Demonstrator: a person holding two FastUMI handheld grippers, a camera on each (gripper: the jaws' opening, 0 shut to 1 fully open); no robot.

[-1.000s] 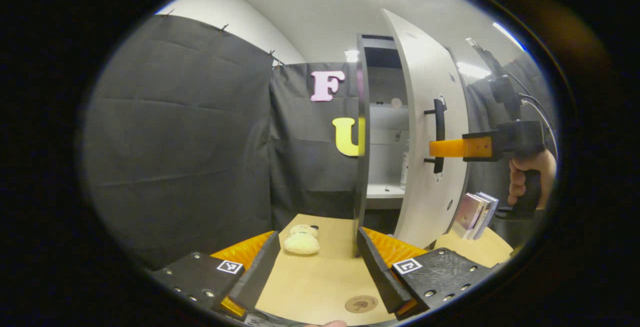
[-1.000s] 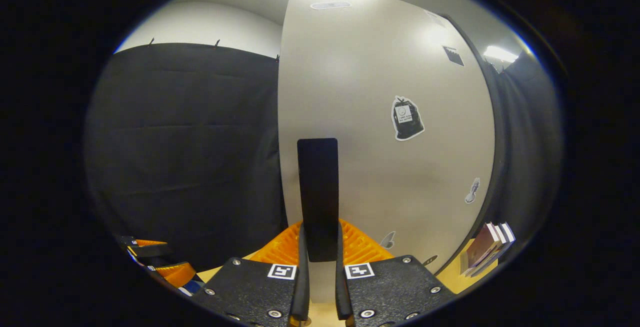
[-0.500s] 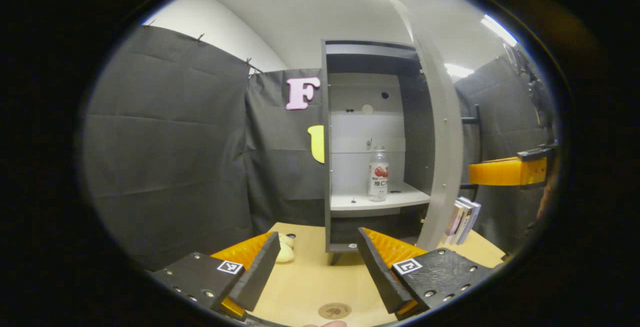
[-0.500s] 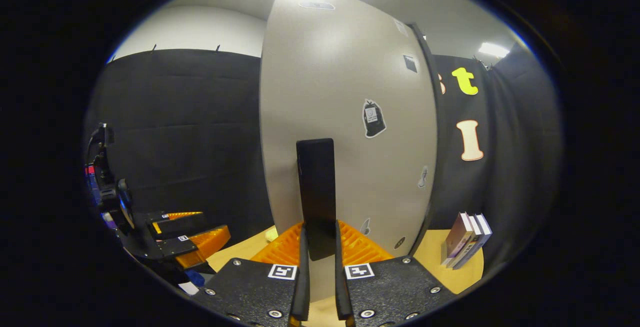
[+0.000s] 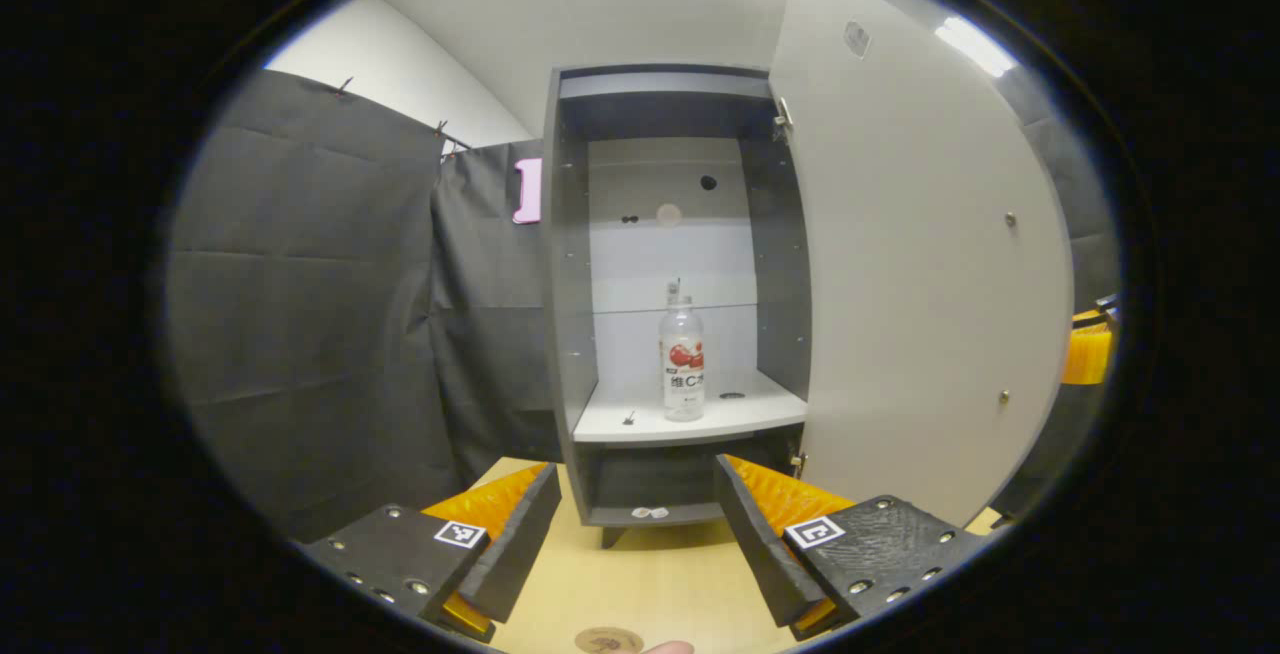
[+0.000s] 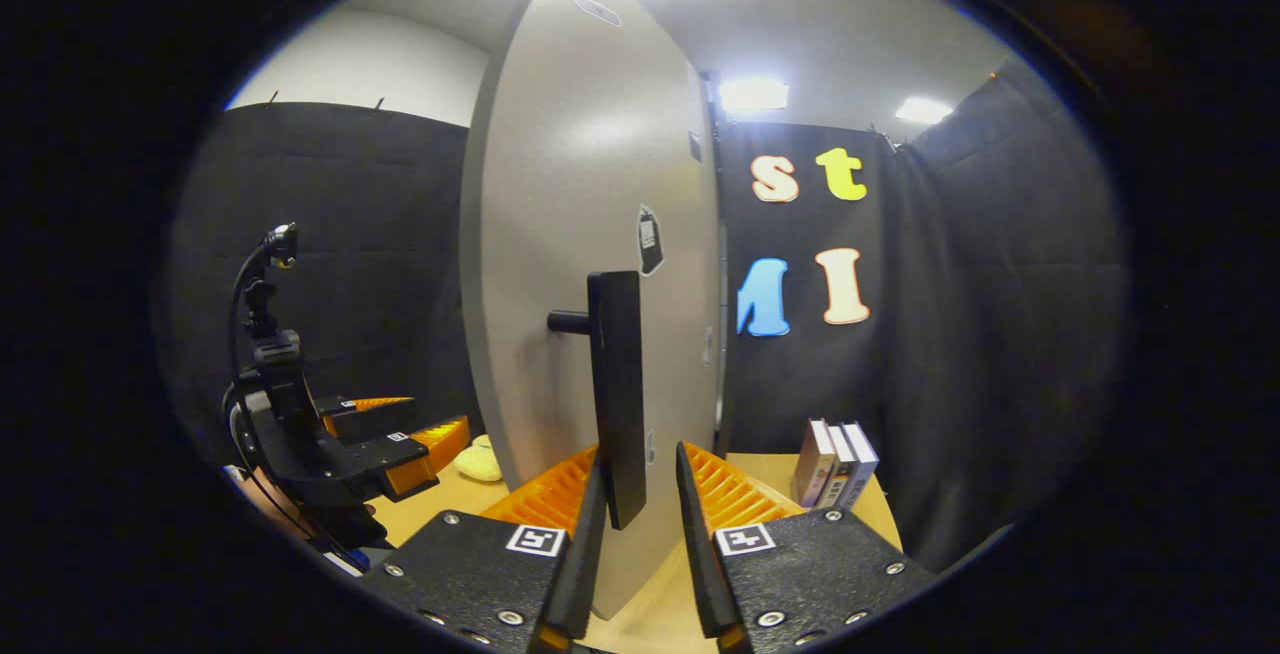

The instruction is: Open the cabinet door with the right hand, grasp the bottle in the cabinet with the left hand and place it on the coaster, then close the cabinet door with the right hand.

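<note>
The grey cabinet (image 5: 570, 264) stands open, its door (image 5: 930, 264) swung wide to the right. A clear bottle (image 5: 681, 359) with a red and white label stands upright on the white shelf (image 5: 640, 424). My left gripper (image 5: 635, 544) is open and empty, low in front of the cabinet and well short of the bottle. A round brown coaster (image 5: 608, 640) lies on the table just below it. In the right gripper view the door's black handle (image 6: 615, 394) sits between the fingers of my right gripper (image 6: 640, 494), which is open, with a gap on the handle's right side.
Several books (image 6: 835, 459) lean on the wooden table (image 6: 760, 474) right of the door. A pale plush toy (image 6: 478, 461) lies left of the door, near the left gripper (image 6: 370, 434). Black cloth walls surround the booth.
The door swung from partly open to fully open, baring the shelf and bottle. My right gripper's fingers spread apart off the handle. The left gripper now faces the cabinet squarely.
</note>
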